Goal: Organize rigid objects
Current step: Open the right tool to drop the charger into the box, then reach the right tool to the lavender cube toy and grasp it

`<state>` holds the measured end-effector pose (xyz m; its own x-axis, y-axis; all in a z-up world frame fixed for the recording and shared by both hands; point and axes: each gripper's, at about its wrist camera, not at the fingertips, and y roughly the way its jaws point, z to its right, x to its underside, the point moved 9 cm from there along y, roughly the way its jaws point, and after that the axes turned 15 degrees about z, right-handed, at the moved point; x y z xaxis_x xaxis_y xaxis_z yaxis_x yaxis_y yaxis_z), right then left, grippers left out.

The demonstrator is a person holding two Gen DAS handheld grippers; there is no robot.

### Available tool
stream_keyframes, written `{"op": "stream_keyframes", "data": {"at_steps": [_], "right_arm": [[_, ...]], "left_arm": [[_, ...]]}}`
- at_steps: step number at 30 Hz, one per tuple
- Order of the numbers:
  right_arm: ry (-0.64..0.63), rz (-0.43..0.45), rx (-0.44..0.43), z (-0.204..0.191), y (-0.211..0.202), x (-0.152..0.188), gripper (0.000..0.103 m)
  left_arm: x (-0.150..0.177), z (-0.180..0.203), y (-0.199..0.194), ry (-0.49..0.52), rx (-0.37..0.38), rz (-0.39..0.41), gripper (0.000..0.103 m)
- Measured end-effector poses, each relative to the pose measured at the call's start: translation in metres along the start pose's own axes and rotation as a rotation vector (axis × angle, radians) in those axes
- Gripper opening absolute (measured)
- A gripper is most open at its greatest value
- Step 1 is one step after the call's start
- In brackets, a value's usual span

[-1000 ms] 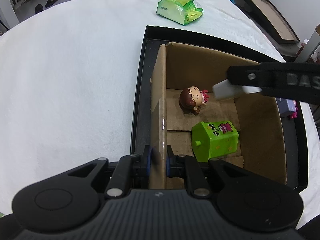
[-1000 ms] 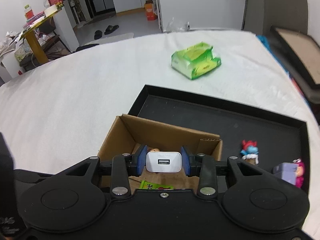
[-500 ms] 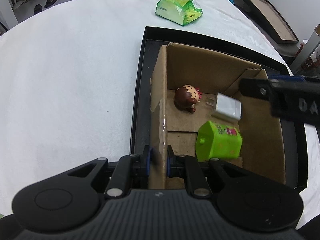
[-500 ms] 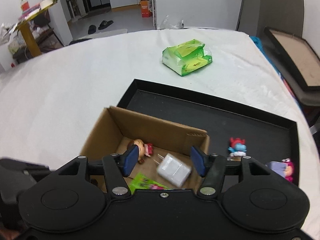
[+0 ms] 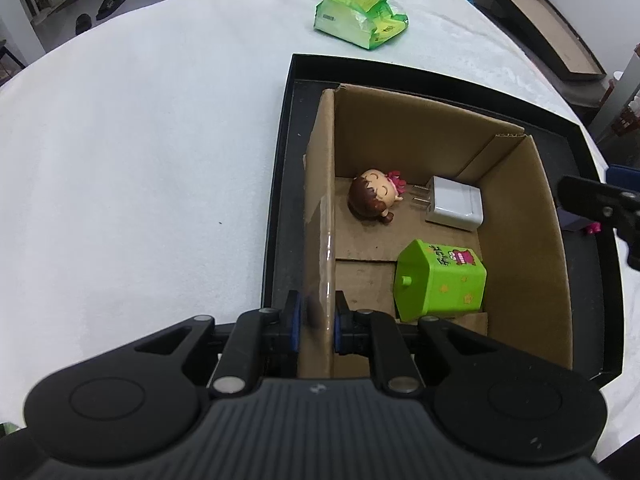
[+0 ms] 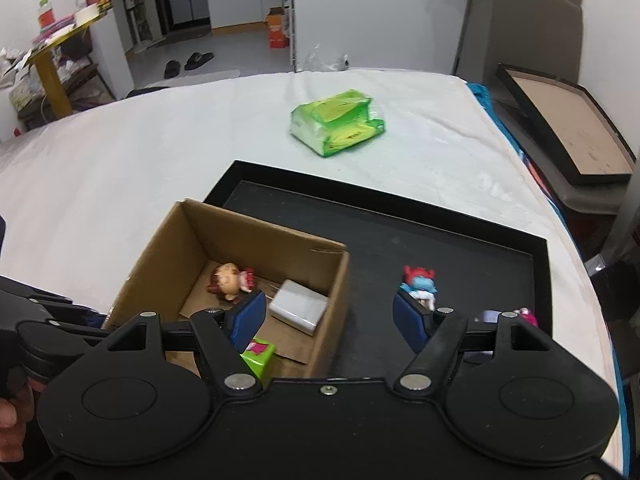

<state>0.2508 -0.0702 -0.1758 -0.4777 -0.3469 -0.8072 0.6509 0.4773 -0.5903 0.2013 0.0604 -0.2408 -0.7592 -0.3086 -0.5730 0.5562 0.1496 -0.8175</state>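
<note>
Where tray (image 6: 538,264) holds 2 figurines (image 6: 418,278), box (image 5: 524,216) holds 3.

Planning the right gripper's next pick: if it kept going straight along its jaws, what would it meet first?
Probably bare tray floor beside the cardboard box, left of the red-and-blue figure. The right gripper, jaws opening, holds nothing. Depth is unclear.

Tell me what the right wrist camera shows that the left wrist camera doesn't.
Only the right wrist view shows the red-and-blue figurine on the black tray and the right gripper, jaws opening and empty. Only the left wrist view shows the left gripper clamped on the cardboard box wall. Both show the doll, white charger, green toy and green packet.
</note>
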Motion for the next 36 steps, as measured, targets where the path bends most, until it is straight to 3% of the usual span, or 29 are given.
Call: {"op": "stream_keyframes", "data": {"at_steps": [3, 13, 27, 36], "right_arm": [[0.015, 0.033, 0.019, 0.011, -0.005, 0.004, 0.079], [0.074, 0.058, 0.063, 0.049, 0.004, 0.022, 0.079], [0.180, 0.087, 0.227, 0.105, 0.024, 0.052, 0.079], [0.200, 0.096, 0.285, 0.132, 0.034, 0.055, 0.084]], "left_arm": [[0.001, 0.000, 0.000, -0.012, -0.002, -0.009, 0.018], [-0.001, -0.003, 0.001, 0.009, -0.066, -0.018, 0.027], [-0.007, 0.012, 0.010, 0.067, -0.111, -0.036, 0.048], [-0.011, 0.023, 0.021, 0.105, -0.140, -0.048, 0.051]]}}
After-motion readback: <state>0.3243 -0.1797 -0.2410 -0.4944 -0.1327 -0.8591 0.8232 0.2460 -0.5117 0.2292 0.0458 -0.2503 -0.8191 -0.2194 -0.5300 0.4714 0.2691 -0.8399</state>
